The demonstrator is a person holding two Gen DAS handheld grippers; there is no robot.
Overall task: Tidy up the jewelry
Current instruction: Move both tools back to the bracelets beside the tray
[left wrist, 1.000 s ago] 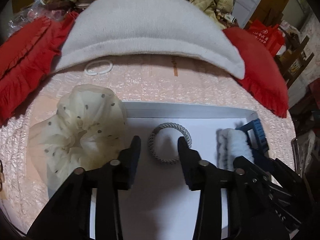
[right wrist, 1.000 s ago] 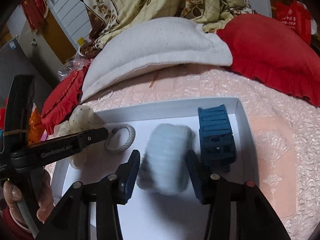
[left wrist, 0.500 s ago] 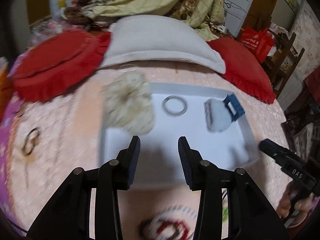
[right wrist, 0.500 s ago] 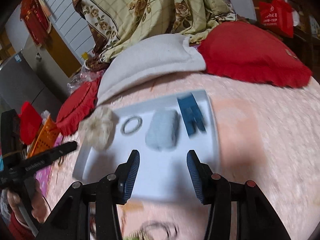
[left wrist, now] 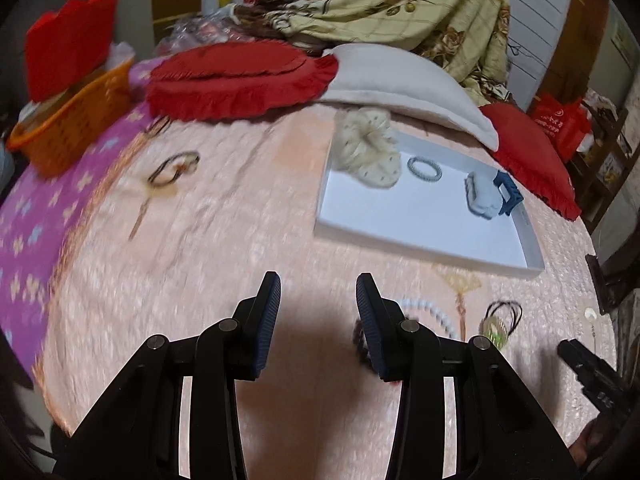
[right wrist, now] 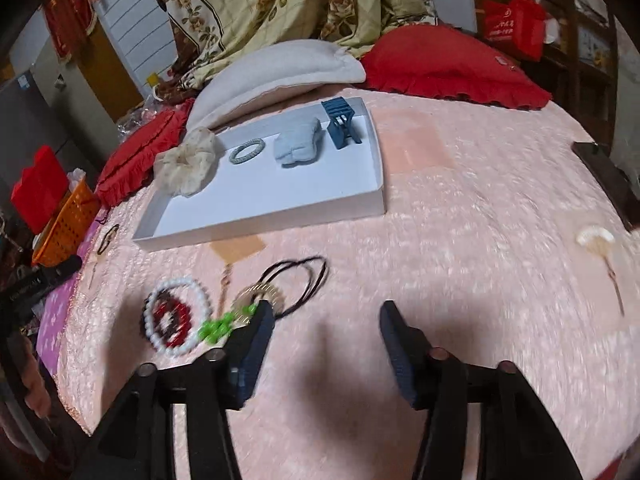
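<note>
- On pink bedspread (right wrist: 460, 248): white tray (right wrist: 280, 222), shallow, open-topped, lying flat
- Inside tray, along far wall, left to right in right wrist view: cream dotted scrunchie (right wrist: 188, 166) overlapping left rim, grey braided ring (right wrist: 248, 152), pale blue fuzzy hair tie (right wrist: 298, 146), dark blue claw clip (right wrist: 342, 126)
- Same four items visible in left wrist view: scrunchie (left wrist: 368, 152), ring (left wrist: 424, 169), fuzzy tie (left wrist: 482, 200), clip (left wrist: 508, 194), all within tray (left wrist: 400, 236)
- Outside tray, on bedspread near front edge: white bead bracelet (right wrist: 178, 316) ringing a red-and-dark bracelet, black cord necklace (right wrist: 298, 284) with round gold pendant and green beads
- Left gripper (left wrist: 318, 312): fingers parted, holding nothing, above bedspread short of tray
- Right gripper (right wrist: 326, 336): fingers spread wide, holding nothing, left finger just beside gold pendant; contact not discernible
- Behind tray: white pillow (right wrist: 276, 76), red cushion (right wrist: 448, 66)
- Further left: orange basket (left wrist: 72, 128)
</note>
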